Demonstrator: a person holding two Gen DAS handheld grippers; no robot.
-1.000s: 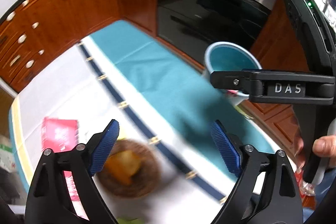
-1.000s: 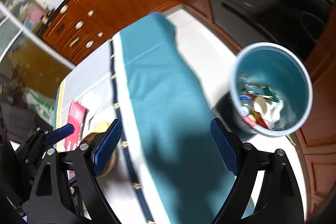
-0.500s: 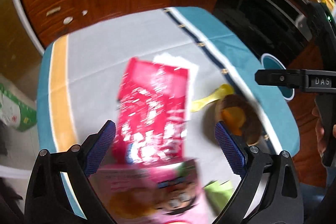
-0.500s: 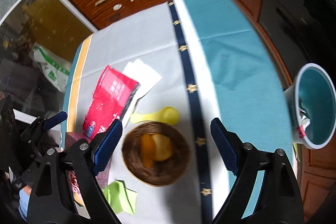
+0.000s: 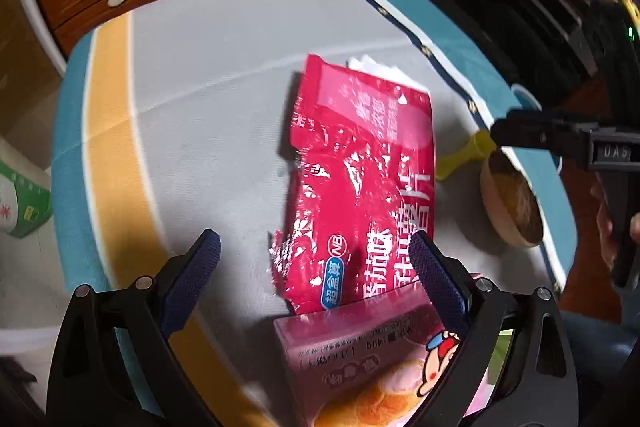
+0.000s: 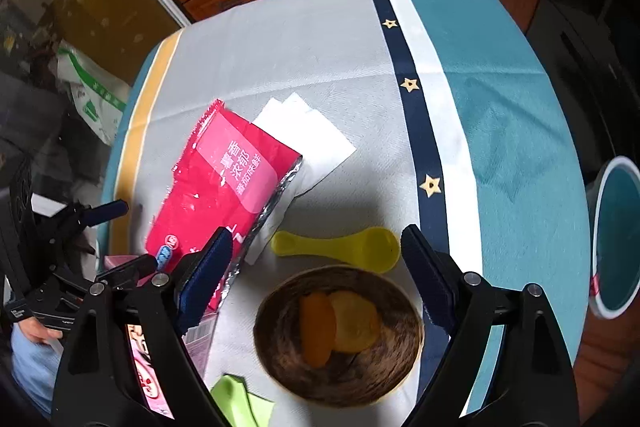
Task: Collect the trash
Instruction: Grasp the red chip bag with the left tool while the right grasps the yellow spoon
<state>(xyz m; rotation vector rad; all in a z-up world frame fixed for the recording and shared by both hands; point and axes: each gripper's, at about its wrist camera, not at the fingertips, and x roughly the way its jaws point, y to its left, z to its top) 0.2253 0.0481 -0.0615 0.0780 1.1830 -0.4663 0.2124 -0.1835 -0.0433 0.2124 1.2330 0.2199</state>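
A: Red snack wrapper (image 5: 356, 183) lies flat on the table, just ahead of my left gripper (image 5: 316, 259), whose jaws stand apart, empty, angled down to straddle it.

B: And the right?

A: My right gripper (image 6: 316, 263), also apart, hangs over the brown bowl (image 6: 340, 339); the blue bin (image 6: 614, 239) waits beyond the table edge.

Wrapper (image 6: 224, 183) on napkin (image 6: 316, 143) — left of bowl (image 6: 340, 339)

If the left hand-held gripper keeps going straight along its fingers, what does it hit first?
Most likely the crinkled red foil snack bag lying flat on the grey tablecloth. The open left hand-held gripper frames the bag's near end; depth is unclear, and the pink printed box lies close below.
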